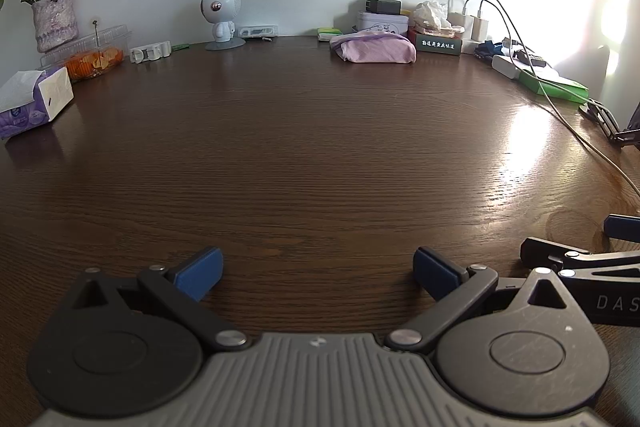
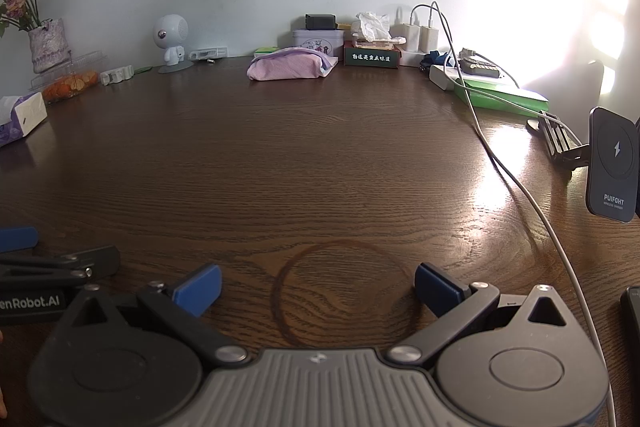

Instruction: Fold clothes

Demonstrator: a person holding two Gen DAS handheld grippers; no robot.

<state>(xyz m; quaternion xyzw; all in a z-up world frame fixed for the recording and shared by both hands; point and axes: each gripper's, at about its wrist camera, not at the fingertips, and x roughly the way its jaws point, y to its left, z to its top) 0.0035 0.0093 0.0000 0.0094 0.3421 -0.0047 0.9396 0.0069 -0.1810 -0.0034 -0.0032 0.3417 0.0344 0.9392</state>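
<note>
We held the left gripper [image 1: 318, 269] and right gripper [image 2: 318, 285] spread wide, empty. Far ahead of both lay the bundled pink-lilac cloth garment [image 2: 289, 65]; soft, light, floppy, we judged, best pinched at a loose edge.

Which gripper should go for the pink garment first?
Right, marginally. The pink garment lies at the far table edge, left of centre in the right gripper view but right of centre for the left gripper. Both are open, empty and far back.
</note>
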